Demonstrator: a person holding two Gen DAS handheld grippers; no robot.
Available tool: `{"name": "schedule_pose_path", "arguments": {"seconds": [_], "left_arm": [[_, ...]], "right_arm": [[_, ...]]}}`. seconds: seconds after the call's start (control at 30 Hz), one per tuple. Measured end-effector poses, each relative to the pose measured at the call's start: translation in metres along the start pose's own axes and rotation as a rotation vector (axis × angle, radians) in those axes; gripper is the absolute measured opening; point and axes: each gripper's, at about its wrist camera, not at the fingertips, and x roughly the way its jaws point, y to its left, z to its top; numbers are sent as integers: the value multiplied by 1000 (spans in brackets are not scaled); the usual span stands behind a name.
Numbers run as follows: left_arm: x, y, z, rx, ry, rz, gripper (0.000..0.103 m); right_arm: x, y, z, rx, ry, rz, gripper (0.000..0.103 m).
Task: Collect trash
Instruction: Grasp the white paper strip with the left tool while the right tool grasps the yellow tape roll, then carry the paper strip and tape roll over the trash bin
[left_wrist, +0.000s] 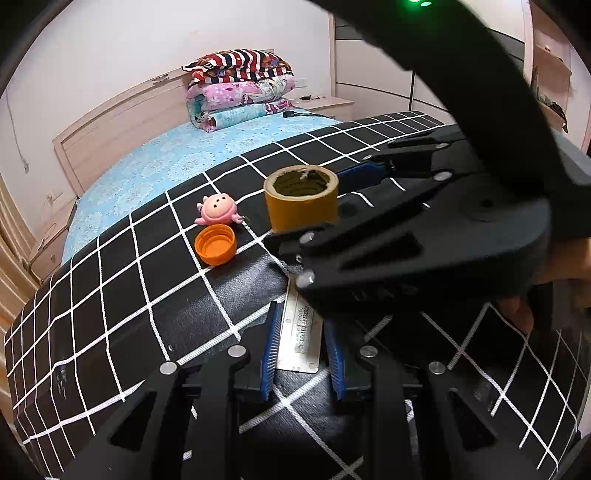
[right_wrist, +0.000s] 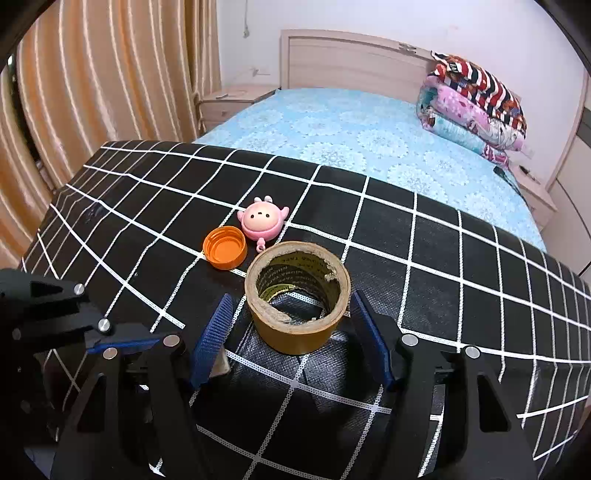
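My left gripper (left_wrist: 302, 350) has its fingers narrowed around a flat silver card (left_wrist: 300, 334) lying on the checked surface (left_wrist: 122, 280) — contact not confirmable. My right gripper (right_wrist: 291, 339) stands part open astride the tape roll (right_wrist: 297, 295), pads clear of both walls. Recommendation: centre the roll, close evenly on its outer wall — avoid nudging the orange cap (right_wrist: 224, 247) just beside it.

We see two matching grippers: the left gripper (left_wrist: 303, 354) and right gripper (right_wrist: 291, 339) are both matte black, built of flat linkage bars with triangular cutouts, joined by round silver screws. Their fingers (left_wrist: 269, 347) carry blue ribbed pads (right_wrist: 212, 334). A green light (left_wrist: 417, 3) glows on a black housing above.
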Motion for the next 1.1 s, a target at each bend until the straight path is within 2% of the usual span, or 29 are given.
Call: {"name": "schedule_pose_path", "arguments": {"seconds": [0.03,0.17,0.23,0.33,0.67,0.97,1.1], "left_arm": [[-1,-1,-1,0,1,2,23],[-8,-5,-7,2,2,10,23],[-16,-7,-10,-11,-12,12,23],[-32,-13,-14,-14,-38,15,23],[-92,-32,-31,-14,-99,-4,23],[-145,-51,-57,-16,-129,10,23],[-163,-65,-71,-35,-113,22,23]], "right_arm": [[0,0,-1,3,6,-5,47],[-9,2,-4,-10,-13,-41,47],[-18,-1,-5,8,-30,-28,47],[-32,0,-8,31,-47,-1,47],[-88,16,-25,-25,-107,-42,47],[-146,41,-69,-86,-156,-26,47],[-176,51,-94,-101,-195,-19,47]]}}
